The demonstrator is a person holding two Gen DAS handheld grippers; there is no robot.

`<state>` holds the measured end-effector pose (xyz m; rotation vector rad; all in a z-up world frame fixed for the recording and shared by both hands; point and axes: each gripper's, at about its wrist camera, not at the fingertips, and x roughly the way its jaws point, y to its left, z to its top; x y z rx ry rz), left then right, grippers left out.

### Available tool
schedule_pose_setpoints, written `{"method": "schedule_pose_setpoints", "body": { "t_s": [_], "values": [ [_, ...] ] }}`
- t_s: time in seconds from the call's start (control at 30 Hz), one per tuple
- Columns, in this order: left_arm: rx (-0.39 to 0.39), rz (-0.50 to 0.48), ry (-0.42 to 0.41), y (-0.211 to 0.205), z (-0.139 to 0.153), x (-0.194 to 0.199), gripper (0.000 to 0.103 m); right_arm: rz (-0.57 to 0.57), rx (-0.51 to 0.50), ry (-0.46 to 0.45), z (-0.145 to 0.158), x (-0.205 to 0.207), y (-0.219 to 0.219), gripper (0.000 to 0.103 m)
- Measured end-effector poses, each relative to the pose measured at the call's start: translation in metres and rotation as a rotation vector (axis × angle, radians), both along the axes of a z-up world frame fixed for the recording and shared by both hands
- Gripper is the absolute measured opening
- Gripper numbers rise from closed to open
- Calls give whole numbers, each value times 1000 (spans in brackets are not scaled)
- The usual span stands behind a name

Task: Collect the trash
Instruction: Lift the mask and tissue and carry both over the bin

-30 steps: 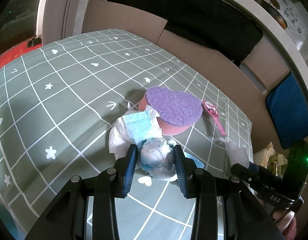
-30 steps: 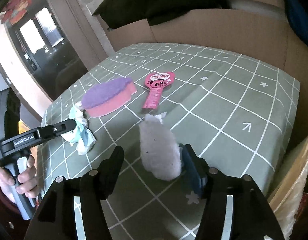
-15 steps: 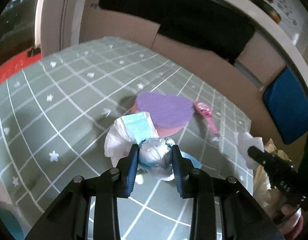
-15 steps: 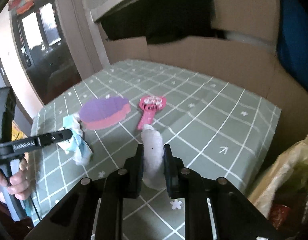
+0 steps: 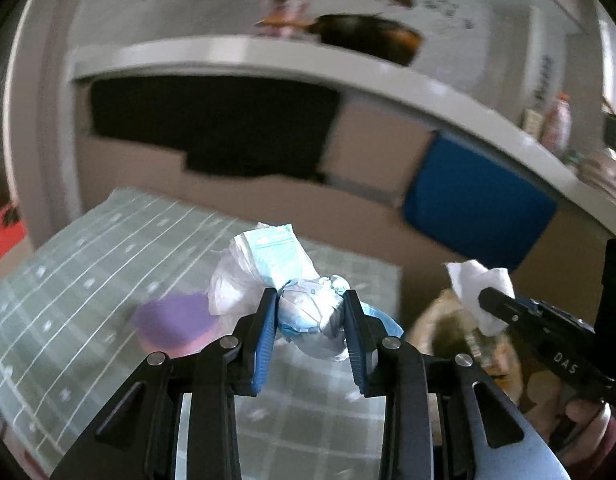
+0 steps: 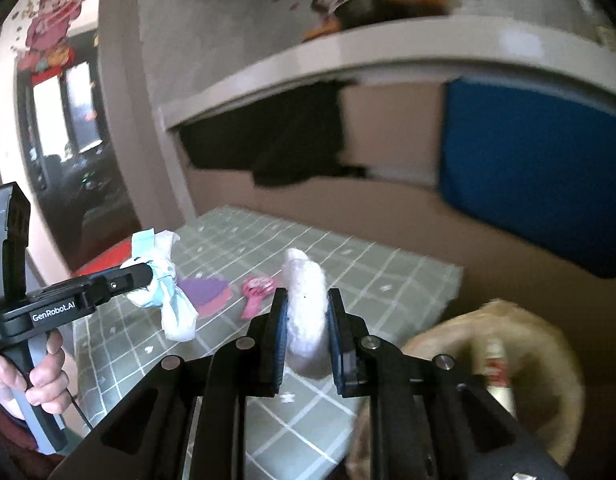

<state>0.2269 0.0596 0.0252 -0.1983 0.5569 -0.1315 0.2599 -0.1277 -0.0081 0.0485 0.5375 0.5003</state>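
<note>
Fingers (image 5: 267, 320) of the left gripper (image 5: 310, 334) are pinching a crumpled wad of white and pale blue wrappers (image 5: 291, 296), which is hanging clear of the green checked desk (image 5: 87, 280). Over on the right gripper (image 6: 306, 332), the fingers are clamping a white tissue (image 6: 305, 300), its long axis standing upright between the pads, top curling above them and tail drooping below.

Both bundles are riding in the air, and the relation that matters is where the bag sits. A tan open bag (image 6: 520, 332) is lying low and to the right, past the desk edge, with something white and red-labelled inside it, too blurred to name. Judging by that, the right hand's tissue is nearer the bag mouth; the wad is coming from further left and would have to cross over.

A purple-topped pink sponge (image 6: 205, 292) and a pink paddle-shaped card (image 6: 257, 292) are resting on the desk, apart from both grippers.

Readable writing: "GenRobot.AI" on the left gripper body in the right wrist view, and "DAS" on the right gripper seen from the left.
</note>
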Motion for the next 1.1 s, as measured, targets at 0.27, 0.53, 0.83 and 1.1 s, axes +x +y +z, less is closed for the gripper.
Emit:
{"method": "schedule_pose_setpoints", "body": {
  "t_s": [0.27, 0.53, 0.83, 1.1],
  "values": [
    [56, -184, -105, -84, 30, 7, 33, -160, 23, -89, 35, -27, -76, 18],
    [77, -311, -91, -148, 29, 10, 33, -300, 11, -139, 48, -53, -132, 18],
    [107, -348, -53, -174, 14, 16, 33, -373, 51, -99, 31, -59, -173, 18],
    [91, -400, -15, -190, -1, 25, 33, -397, 55, -82, 15, -56, -183, 18]
  ]
}}
